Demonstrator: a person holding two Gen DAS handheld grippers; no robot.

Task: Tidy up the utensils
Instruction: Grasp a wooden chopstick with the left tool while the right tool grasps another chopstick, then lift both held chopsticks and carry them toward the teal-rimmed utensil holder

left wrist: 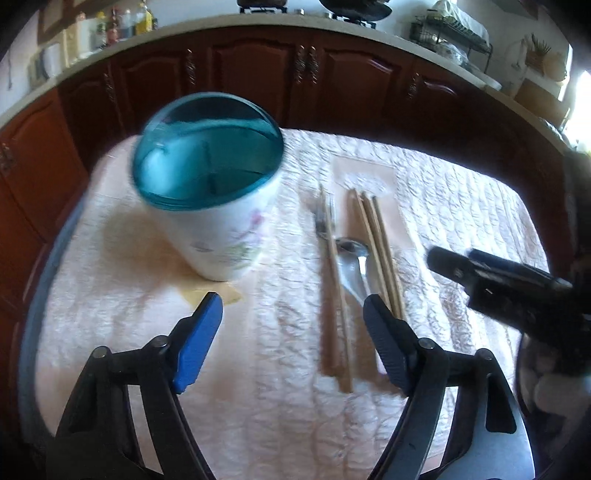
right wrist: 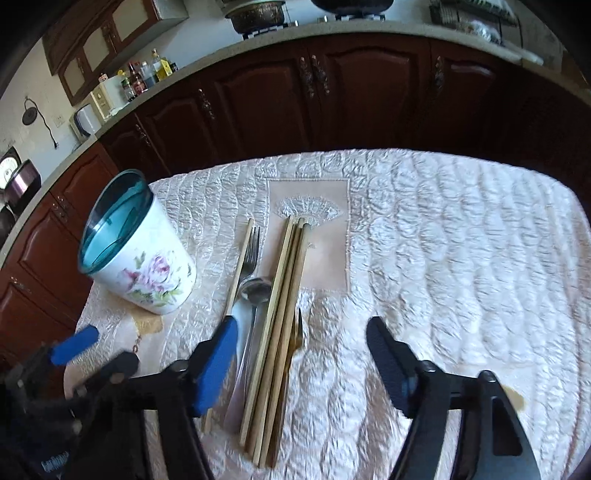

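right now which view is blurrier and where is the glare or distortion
Left wrist view: motion blur smears the cup, the fork and the right claw; window light blows out the right edge. Right wrist view: sharper, the chopsticks crisp, only the left claw and near fingers smeared. Both: fisheye bends the counter into an arc.

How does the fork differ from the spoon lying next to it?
The fork ends in prongs, while the spoon ends in a rounded bowl. The fork's head reaches farther toward the cabinets; the spoon's bowl sits nearer the camera. Both are silver metal and lie flat on the tablecloth beside the chopsticks.
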